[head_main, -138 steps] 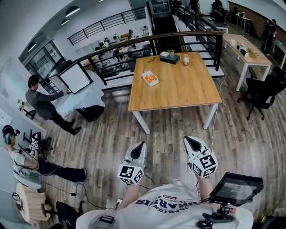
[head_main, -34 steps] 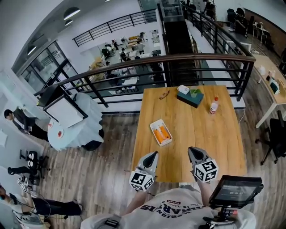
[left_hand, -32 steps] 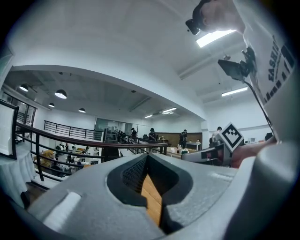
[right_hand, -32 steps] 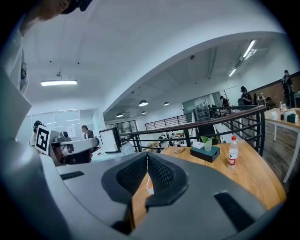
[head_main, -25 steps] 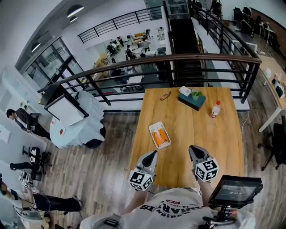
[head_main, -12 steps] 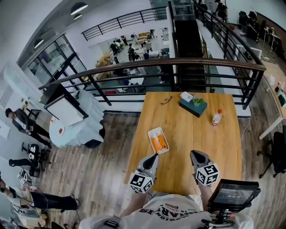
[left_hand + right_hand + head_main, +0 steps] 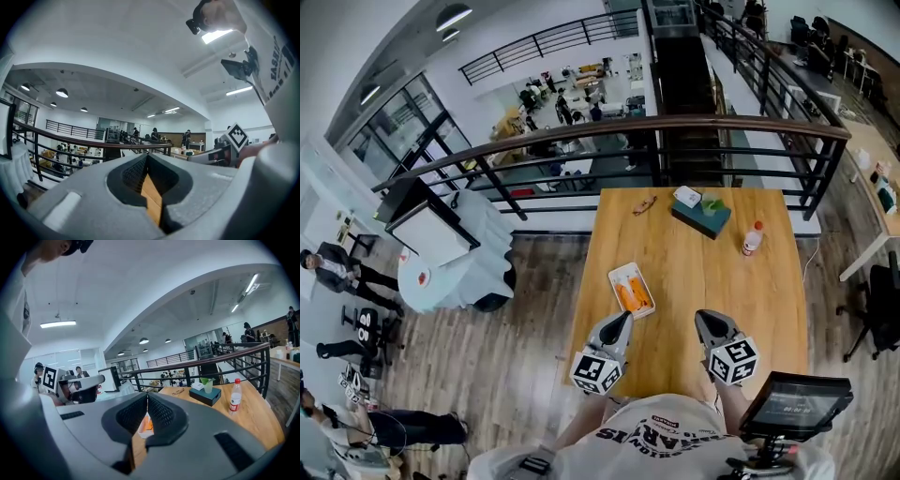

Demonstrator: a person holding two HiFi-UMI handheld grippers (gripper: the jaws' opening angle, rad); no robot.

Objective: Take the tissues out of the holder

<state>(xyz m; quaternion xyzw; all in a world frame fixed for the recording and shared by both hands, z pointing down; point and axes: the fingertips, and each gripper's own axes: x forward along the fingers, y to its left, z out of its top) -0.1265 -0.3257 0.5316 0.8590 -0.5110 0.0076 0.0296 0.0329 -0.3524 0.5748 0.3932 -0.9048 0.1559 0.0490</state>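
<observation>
A few seconds ago I stood well back, with a stretch of floor between me and the wooden table (image 7: 698, 281); now I am right up against its near edge, and both my tongs hang over that edge. In the last second the picture has barely shifted: the tongs have crept only a little further in over the boards. My left gripper (image 7: 620, 320) is clenched on nothing, its jaws pressed together with only the table's planks showing past them. My right gripper (image 7: 706, 320) is likewise closed and empty, tips meeting, looking up the table's length. The tissue holder (image 7: 703, 217), a dark teal box, sits at the table's far end, towards its right side, with what I take to be a pale green tissue (image 7: 710, 200) standing up out of its top; no tissue has been drawn yet. Also on the table are a small bottle (image 7: 753, 239) with a red label near the right edge, a white tray (image 7: 622, 271) of orange pieces left of the middle, and a pair of glasses (image 7: 643, 204) near the far edge. As I judge it, the approach is done but the reach is not: the holder lies well beyond my tongs, so I must lean across and part one pair of jaws before I can pinch that tissue.
</observation>
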